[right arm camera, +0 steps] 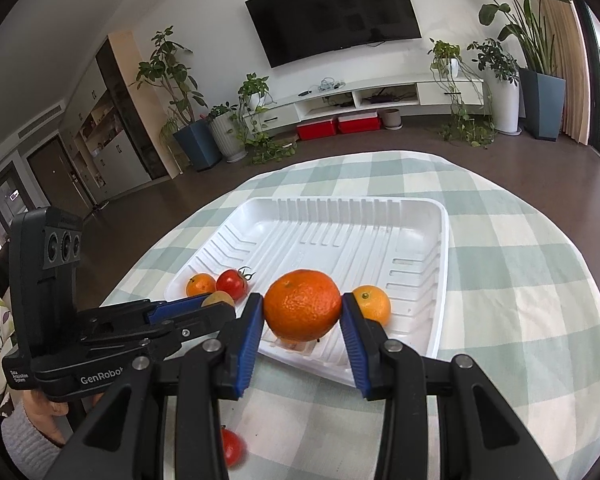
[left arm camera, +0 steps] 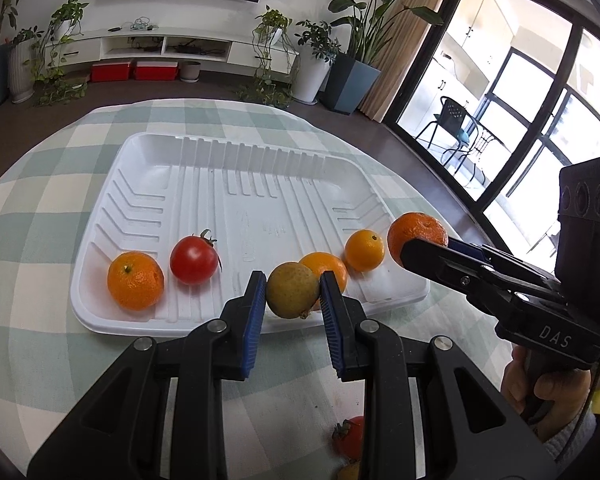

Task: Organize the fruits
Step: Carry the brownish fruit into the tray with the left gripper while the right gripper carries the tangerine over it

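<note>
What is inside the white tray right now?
Inside the white tray lie an orange, a red tomato and a small orange. Another orange is partly hidden behind the yellow-green fruit in the left gripper.

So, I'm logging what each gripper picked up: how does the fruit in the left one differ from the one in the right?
The left gripper holds a yellow-green fruit; the right gripper holds a mandarin, deep orange. The yellow-green fruit is smaller and smoother; the mandarin has dimpled skin. Both are pinched between blue pads near the white tray.
</note>
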Motion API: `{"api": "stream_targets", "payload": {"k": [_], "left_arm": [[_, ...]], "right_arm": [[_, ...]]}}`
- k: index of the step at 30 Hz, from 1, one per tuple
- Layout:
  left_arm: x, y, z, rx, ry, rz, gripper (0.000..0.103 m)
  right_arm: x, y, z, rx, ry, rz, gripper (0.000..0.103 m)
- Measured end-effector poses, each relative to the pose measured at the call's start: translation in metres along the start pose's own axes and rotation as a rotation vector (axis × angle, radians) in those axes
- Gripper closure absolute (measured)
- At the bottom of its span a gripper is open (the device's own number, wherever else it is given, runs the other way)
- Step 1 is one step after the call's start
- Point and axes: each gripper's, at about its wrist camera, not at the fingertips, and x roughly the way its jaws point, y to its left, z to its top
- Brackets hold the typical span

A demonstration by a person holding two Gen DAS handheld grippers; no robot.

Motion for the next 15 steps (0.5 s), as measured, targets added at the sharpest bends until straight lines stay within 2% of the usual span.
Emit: {"api": "stream_targets", "payload": {"k": [15], "left_arm": [[0.014, 0.003, 0.011, -0.006, 0.016, 0.018, 0.078]], "right_arm": [[0.022, -0.012, 0.016, -0.023, 0.016, -0.024, 0.061]]}}
